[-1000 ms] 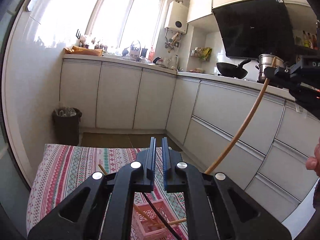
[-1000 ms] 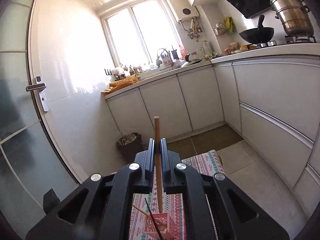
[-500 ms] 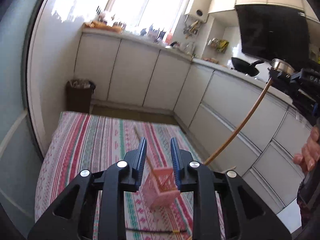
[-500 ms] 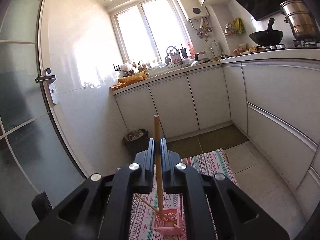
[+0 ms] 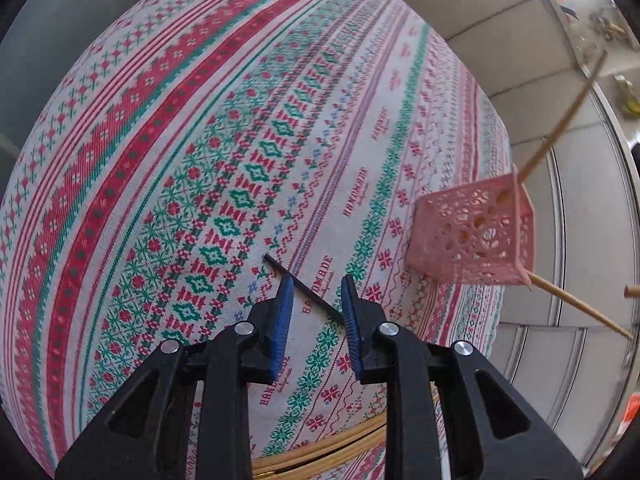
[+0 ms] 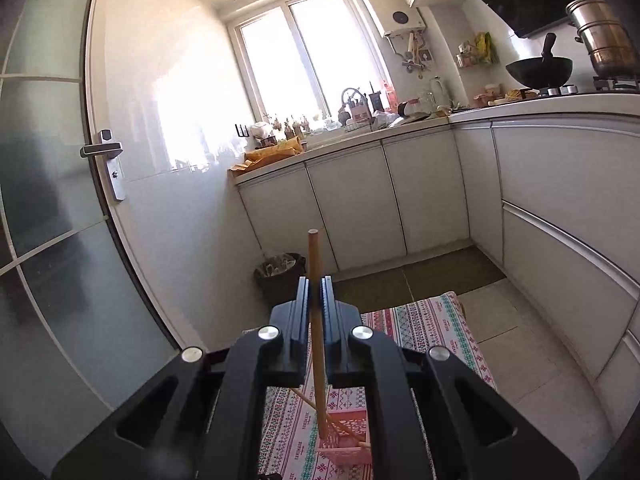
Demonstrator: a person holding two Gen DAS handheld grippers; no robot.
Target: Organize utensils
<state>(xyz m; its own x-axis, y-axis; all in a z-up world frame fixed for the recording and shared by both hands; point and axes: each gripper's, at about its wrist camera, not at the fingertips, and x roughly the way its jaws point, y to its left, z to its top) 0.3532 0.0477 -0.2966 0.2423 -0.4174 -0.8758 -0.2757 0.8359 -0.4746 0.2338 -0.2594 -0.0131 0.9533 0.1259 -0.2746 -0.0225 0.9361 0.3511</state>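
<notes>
A pink lattice basket (image 5: 474, 236) stands on the patterned tablecloth (image 5: 168, 168), with wooden chopsticks (image 5: 576, 306) sticking out of it. My left gripper (image 5: 316, 300) is open, tilted down over a black chopstick (image 5: 304, 286) that lies on the cloth between its blue pads. Several wooden chopsticks (image 5: 320, 456) lie under the gripper body. My right gripper (image 6: 316, 292) is shut on a wooden chopstick (image 6: 316, 320), held upright with its lower end in the pink basket (image 6: 346, 438).
White kitchen cabinets (image 6: 360, 200) run along the far wall and right side. A dark waste bin (image 6: 280, 276) stands on the floor beyond the table. A glass door with a handle (image 6: 104, 152) is at the left. The tablecloth edge (image 5: 500, 240) is just past the basket.
My left gripper has opened wider and tipped down from facing the kitchen to over the cloth, now straddling the black chopstick. My right gripper has kept its chopstick upright in the basket.
</notes>
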